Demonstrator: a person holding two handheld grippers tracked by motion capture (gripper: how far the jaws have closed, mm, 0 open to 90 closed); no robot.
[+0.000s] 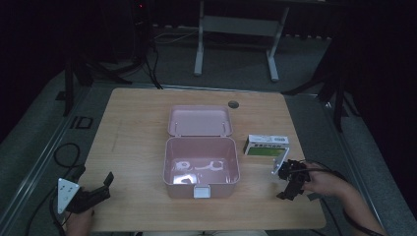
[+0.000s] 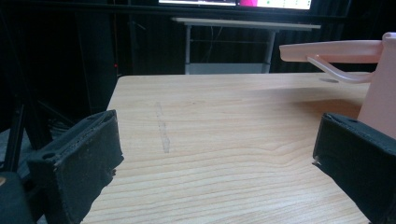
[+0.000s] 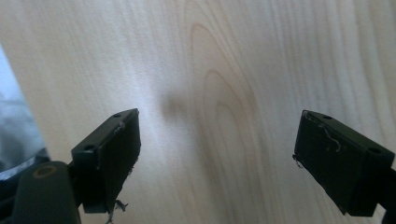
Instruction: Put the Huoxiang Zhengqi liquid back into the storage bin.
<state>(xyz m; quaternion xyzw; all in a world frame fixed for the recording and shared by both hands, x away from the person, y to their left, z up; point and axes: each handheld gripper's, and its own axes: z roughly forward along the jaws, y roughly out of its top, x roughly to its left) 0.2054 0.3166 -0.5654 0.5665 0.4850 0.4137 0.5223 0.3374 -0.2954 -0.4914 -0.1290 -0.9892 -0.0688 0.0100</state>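
— Dark room all round, with a wooden desk lit in the middle and a second table's legs behind it. What's on it?

— A pink plastic box sits at the centre, its hinged lid thrown back toward the far edge. Something pale lies in the bottom of it; I cannot tell what. Just beside the box, toward the right edge, lies a small white-and-green carton.

— And the tools?

— The right gripper hangs near the front right corner, a little nearer the person than the carton and apart from it. Its own view looks almost straight down at bare wood, jaws spread wide with nothing between them. The left gripper rests by the front left corner, jaws likewise parted and empty; its view looks across the desk past the pink box's wall.

— So which step is this?

— My guess is the start of the approach: nothing is gripped, and the carton is nearest the right gripper, so packing it into the open box looks like the job.

— Next move?

— I'd say the right gripper must go forward over the carton, line its jaws across the narrow sides, and close. The left seems to have nothing to do yet.
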